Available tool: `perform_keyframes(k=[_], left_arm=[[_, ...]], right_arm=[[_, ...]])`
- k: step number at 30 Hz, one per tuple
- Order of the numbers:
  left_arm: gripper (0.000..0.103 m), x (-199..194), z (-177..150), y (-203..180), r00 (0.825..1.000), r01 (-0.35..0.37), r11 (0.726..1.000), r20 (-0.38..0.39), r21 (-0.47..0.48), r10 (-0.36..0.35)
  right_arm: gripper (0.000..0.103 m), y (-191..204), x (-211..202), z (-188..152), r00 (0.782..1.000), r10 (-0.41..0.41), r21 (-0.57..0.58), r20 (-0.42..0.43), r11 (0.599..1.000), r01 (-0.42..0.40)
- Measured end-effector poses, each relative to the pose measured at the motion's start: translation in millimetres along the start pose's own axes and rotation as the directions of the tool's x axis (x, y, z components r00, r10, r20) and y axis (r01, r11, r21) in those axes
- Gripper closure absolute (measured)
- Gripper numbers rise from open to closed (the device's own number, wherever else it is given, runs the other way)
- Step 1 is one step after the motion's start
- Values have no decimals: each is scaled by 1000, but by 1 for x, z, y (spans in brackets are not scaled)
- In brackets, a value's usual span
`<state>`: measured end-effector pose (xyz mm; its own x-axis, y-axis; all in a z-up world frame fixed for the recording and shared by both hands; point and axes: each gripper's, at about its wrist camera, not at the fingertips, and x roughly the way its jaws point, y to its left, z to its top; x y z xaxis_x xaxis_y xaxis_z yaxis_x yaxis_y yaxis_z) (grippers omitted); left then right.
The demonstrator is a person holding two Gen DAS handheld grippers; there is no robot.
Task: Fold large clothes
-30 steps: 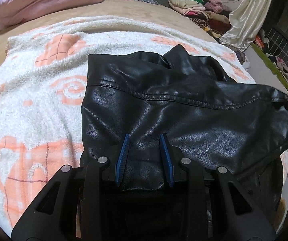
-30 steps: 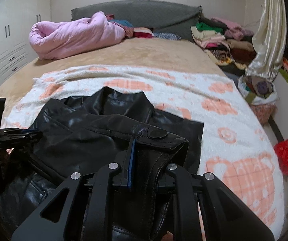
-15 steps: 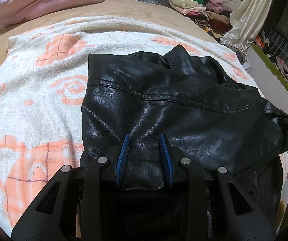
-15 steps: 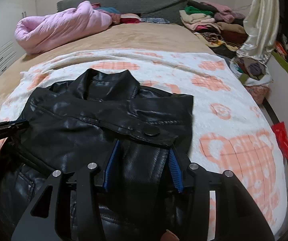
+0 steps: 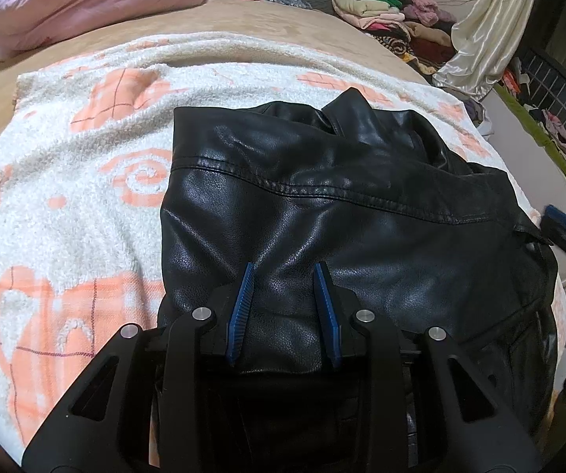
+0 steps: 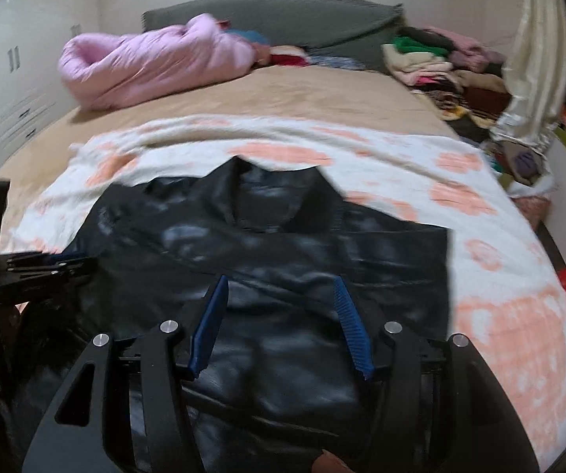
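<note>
glossy, grainy black leather jacket (image 5: pixel 322 205) lies on nubby fleece blanket (image 5: pixel 66 205); left tool (image 5: pixel 284 307) pinches its fold, right tool (image 6: pixel 281 329) has just been opening, pads clear.

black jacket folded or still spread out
Partly folded: the black jacket lies doubled over itself on the blanket, collar showing behind the fold.

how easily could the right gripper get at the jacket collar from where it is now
Probably yes: the right gripper stands open over the black jacket, its jaws having just been opening, and the collar lies exposed straight ahead, nothing between.
</note>
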<state>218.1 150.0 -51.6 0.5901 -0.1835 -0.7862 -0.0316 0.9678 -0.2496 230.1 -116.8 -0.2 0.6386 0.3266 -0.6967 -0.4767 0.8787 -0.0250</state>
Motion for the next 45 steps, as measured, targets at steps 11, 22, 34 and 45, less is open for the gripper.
perform_keyframes(k=[11,22,34,45], left_arm=[[79,1,0,-2,1000,0,1000,-1,4,0],[76,-9,3,-6,1000,0,1000,5,22,0],[57,-33,-1,-38,1000,5,995,25,97,-8],[56,-12,-23,-60,998,-42,981,-27,187,48]], right_arm=[[47,-11,84,-10,982,22,108,-187,994,-2],[45,-4,53,-15,995,40,112,-94,993,-29],[43,-2,-9,-32,999,50,110,1,993,-50],[44,-17,12,-69,992,55,162,-113,986,-37]])
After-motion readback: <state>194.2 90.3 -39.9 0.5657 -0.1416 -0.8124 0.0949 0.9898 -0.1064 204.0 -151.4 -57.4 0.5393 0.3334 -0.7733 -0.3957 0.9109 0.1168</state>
